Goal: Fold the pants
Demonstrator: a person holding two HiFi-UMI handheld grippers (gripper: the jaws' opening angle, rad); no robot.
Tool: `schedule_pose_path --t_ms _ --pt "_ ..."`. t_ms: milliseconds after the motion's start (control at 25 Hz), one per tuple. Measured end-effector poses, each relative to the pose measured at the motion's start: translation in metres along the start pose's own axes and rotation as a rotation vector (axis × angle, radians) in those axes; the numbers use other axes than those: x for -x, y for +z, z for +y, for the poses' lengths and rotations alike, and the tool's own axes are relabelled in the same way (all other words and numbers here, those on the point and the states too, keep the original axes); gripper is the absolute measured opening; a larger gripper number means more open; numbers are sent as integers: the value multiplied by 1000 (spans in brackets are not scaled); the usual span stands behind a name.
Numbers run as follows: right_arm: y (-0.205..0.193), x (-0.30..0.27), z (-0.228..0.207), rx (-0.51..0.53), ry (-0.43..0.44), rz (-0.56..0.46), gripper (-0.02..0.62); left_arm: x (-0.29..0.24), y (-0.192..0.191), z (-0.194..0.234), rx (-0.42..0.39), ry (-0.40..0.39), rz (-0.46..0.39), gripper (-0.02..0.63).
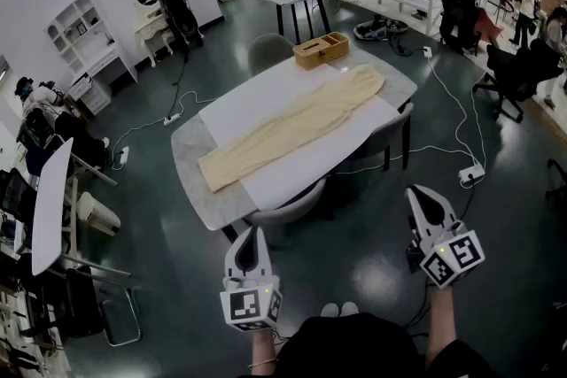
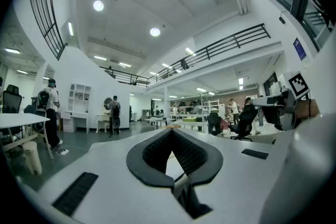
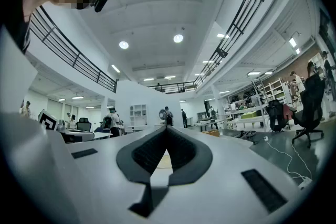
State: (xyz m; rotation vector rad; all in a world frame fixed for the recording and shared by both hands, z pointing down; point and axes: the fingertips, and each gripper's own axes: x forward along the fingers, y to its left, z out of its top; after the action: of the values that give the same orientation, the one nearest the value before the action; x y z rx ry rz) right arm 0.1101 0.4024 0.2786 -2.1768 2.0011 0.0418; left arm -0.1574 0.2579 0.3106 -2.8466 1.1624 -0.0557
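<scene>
1. Currently both claws hang low and close to my body, well apart from the table [image 1: 190, 181]; folding is not yet begun
2. Left gripper [image 1: 252, 235]: jaws closed tip to tip, nothing between them. Right gripper [image 1: 416, 192]: the same, closed and empty
3. Pants [image 1: 292, 127]: cream, laid out long and flat on the white mat [image 1: 239, 106], running diagonally from the near left corner towards the far right. Legs appear stacked one on the other; I cannot tell which end is the waist
4. Wooden box [image 1: 321, 49] sits at the far end of the table, near the far end of the pants
5. Risk: I reach the cloth with the jaws closed, so they push and wrinkle it instead of pinching
6. Risk: a pinch takes only the top layer and the lower leg lags, so the fold goes skewed
7. Risk: a pinch also catches the mat, and lifting drags everything
8. Risk: the grey chair [image 1: 288, 206] stands at the near edge between me and the pants, so it could crowd my reach
9. Risk: a far-end swing could clip the box
</scene>
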Motion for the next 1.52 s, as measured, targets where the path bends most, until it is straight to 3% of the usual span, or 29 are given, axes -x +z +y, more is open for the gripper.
schedule_pose_path --t_ms 720,920,1240,1520 --pt "-4 9 -34 -28 26 -1 14 -14 -7 -48 11 -27 18 8" --pt "-3 3 -52 -38 -9 -18 14 -27 -14 -51 11 -28 48 8" --pt "-17 -41 -92 -42 -46 -26 14 -82 -33 -41 25 -10 68 8" --pt "-17 -101 -139 -35 -79 -35 14 -163 -31 -35 45 -26 54 8"
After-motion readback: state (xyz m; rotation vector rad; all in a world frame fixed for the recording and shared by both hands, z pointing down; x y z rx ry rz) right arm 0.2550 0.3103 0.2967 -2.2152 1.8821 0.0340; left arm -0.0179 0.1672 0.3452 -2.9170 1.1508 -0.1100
